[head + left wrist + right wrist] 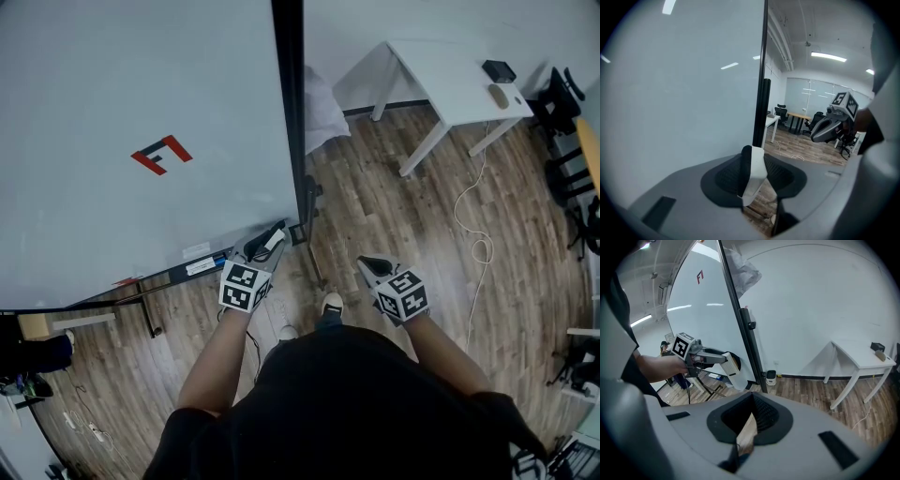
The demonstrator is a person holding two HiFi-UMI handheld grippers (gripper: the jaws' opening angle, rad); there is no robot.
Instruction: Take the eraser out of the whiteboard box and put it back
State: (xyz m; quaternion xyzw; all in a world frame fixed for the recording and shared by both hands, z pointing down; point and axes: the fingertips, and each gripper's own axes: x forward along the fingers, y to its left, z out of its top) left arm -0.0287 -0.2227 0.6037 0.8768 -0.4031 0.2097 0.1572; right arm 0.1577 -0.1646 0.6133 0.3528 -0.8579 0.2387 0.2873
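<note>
My left gripper [266, 246] is shut on a white eraser [275, 241], right at the lower right corner of the big whiteboard [112, 112]. In the left gripper view the eraser [755, 172] stands upright between the dark pads, with the board's black edge post [759, 112] just behind it. The board's dark tray [199, 267], with a white label, runs along the bottom edge to the left of the eraser. My right gripper [369, 265] hangs over the wooden floor to the right, its tips together with nothing between them. From the right gripper view I see the left gripper [727, 363] and eraser [735, 372].
A white table [450, 89] with a small black object [499, 70] stands at the back right. A pale cable [476, 230] lies on the floor. The whiteboard's stand feet [150, 319] and the person's shoes [331, 302] are below me. Chairs [567, 122] line the right edge.
</note>
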